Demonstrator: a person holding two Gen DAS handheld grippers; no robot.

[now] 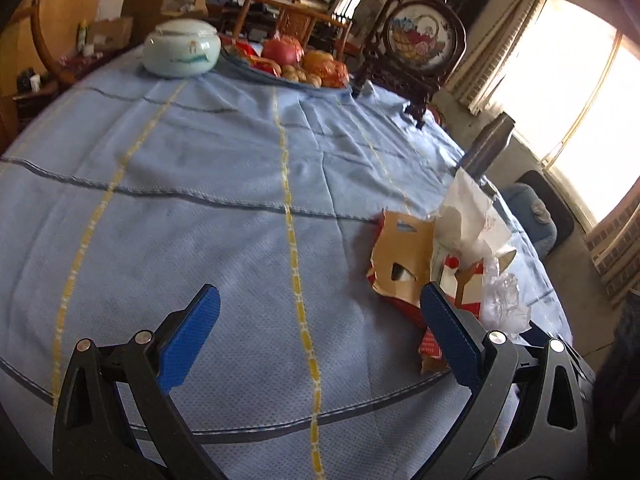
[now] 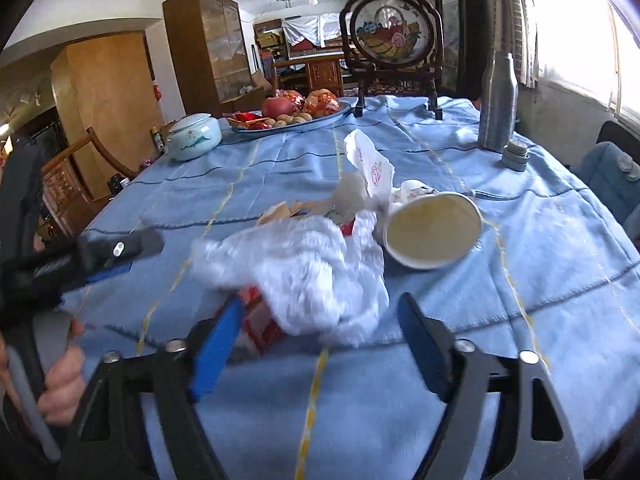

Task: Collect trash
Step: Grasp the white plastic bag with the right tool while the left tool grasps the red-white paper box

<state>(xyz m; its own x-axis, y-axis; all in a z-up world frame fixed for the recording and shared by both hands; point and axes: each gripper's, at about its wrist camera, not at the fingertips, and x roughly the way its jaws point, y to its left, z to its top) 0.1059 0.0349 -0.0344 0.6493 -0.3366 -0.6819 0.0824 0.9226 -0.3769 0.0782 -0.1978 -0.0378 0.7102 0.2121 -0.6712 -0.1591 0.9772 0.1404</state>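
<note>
**Risk: loose pile scatters on grab**

Trash heaped mid-table on blue cloth (image 2: 540, 264): white bag (image 2: 304, 272), paper cup (image 2: 432, 232) on its side, torn box (image 1: 404, 256). Right gripper (image 2: 320, 344) part-open, bag's edge between jaws, not pinched. Left gripper (image 1: 320, 340) wide, empty, beside box. Thin plastic may slip; a nudged cup could roll away.

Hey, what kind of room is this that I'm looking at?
Probably a home dining room: a table under a blue cloth, a fruit platter, a wooden cabinet and a dining chair.
</note>
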